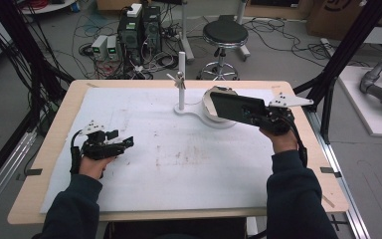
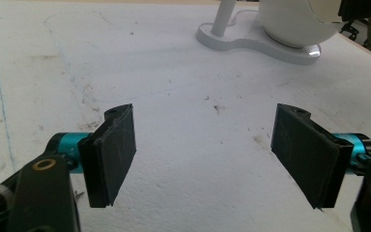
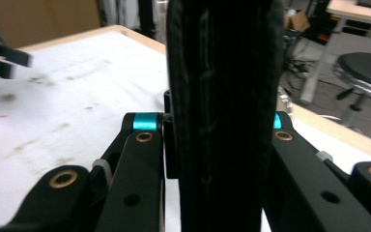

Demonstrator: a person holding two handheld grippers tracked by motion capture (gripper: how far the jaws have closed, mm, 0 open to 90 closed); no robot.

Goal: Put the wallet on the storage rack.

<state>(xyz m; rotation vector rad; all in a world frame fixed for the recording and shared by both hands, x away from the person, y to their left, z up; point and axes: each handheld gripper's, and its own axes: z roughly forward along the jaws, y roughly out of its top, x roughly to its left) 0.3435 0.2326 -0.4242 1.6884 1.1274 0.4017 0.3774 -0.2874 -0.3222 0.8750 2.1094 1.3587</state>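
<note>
Black and flat, the slab (image 1: 236, 107) is sitting clamped between the jaws of the right gripper (image 1: 271, 118), which is holding it above the far right part of the table (image 1: 54, 124), just over the white rounded holder (image 1: 214, 117) on its stand base. In the right gripper view the slab (image 3: 222, 111) is rising upright between the two arms. The left gripper (image 1: 122, 143) is resting low over the near left of the white mat (image 1: 169, 164), its jaws spread wide apart and gripping nothing.
</note>
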